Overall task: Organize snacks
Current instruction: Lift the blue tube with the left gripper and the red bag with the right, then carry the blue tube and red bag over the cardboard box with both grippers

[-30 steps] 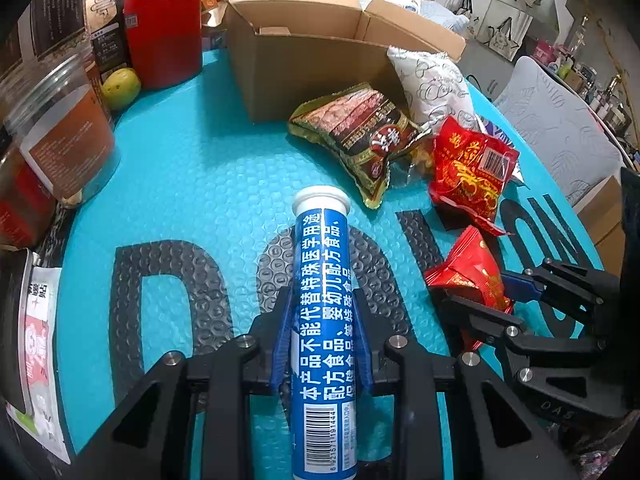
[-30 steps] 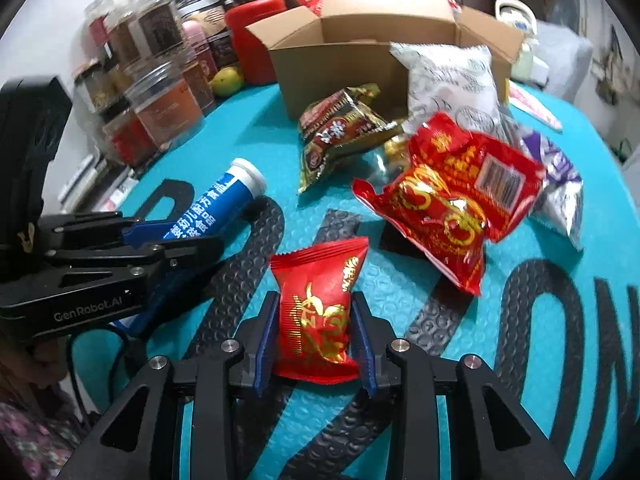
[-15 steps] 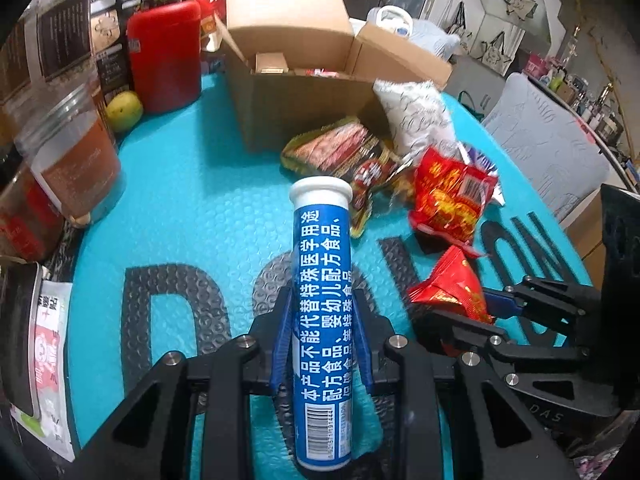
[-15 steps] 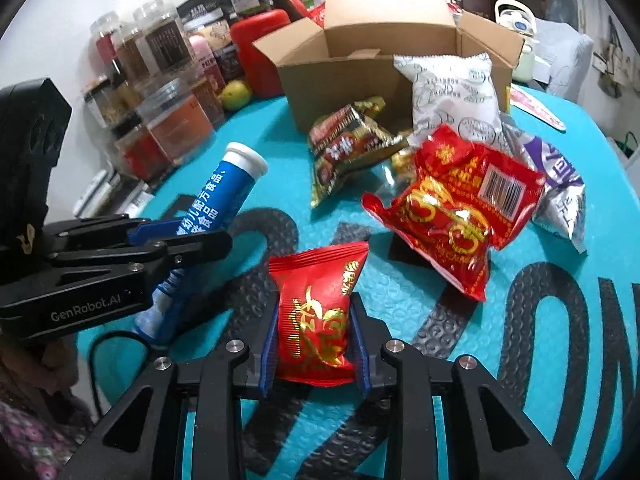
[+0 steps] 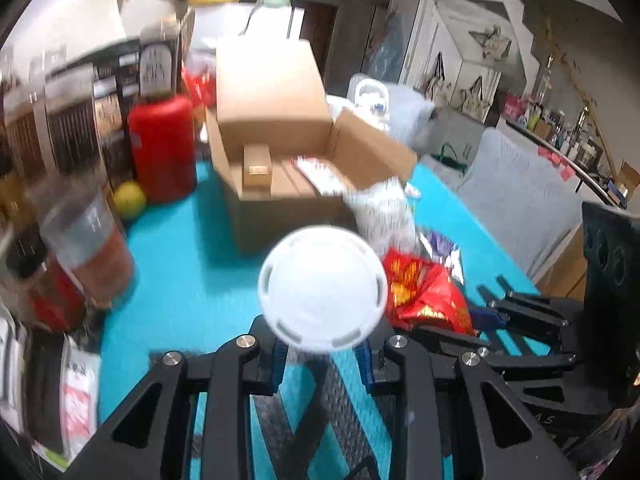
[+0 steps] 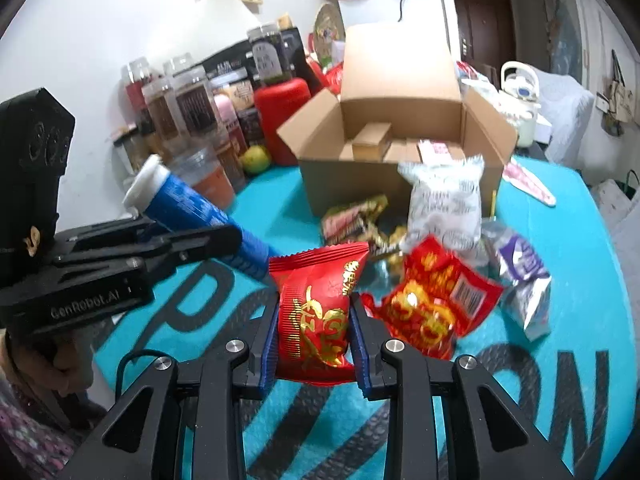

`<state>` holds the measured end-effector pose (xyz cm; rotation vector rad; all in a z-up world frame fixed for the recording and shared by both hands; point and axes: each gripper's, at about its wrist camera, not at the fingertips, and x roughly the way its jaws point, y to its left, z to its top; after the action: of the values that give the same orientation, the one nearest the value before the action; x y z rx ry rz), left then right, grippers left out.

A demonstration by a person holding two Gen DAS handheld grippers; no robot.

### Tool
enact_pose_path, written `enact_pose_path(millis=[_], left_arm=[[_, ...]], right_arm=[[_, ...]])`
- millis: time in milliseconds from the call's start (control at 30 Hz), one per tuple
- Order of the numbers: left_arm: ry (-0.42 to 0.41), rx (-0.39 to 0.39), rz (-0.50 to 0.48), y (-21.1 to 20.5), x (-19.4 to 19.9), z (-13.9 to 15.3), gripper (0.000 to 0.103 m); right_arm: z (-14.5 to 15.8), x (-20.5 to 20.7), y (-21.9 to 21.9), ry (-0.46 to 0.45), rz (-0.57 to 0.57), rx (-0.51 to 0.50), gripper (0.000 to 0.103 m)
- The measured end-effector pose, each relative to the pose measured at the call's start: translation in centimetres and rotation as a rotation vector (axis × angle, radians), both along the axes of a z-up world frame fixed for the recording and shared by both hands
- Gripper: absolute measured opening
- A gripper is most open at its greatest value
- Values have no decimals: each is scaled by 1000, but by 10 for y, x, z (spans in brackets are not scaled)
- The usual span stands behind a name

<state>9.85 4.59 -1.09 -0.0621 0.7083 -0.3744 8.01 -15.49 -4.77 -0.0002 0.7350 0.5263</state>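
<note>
My left gripper [image 5: 322, 354] is shut on a blue tube with a white cap [image 5: 322, 289], held off the table and tilted up so the cap faces the camera; the tube also shows in the right wrist view [image 6: 188, 208]. My right gripper [image 6: 314, 350] is shut on a small red snack packet [image 6: 318, 308], lifted above the mat. An open cardboard box [image 6: 360, 184] stands behind, with small cartons inside. A brown snack bag [image 6: 354, 218], a white patterned bag [image 6: 444, 204], a larger red bag [image 6: 432, 308] and a purple-silver bag [image 6: 524, 276] lie in front of the box.
A turquoise mat [image 6: 580, 320] with black letters covers the table. A red canister [image 5: 162, 148], a yellow-green fruit [image 5: 129, 199] and several clear jars [image 5: 90, 252] stand along the left. A grey chair [image 5: 516, 192] is on the right.
Both grippers rose from the mat toward the box. The tube tipped up until its cap faces the left camera. The red packet is higher above the mat.
</note>
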Motion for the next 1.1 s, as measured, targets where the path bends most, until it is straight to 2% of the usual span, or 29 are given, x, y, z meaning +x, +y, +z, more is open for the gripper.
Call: enact_pose_path(millis=[300,533,833,1100], left_arm=[[-153,-24,26,4,15,48,28],[-211,-69,34,8,40,74,28],[-270,-58,44,-1,76,93,28],[-292,-73,63,-9,127,105,28]], right_arm=[[38,15,-4,-125,-12,-19,31],[65,40,-6,-184,-26,-28,31],[91,80,-15,-250,-73,-27,31],[110,129,-24,-282,-113,-12,31]])
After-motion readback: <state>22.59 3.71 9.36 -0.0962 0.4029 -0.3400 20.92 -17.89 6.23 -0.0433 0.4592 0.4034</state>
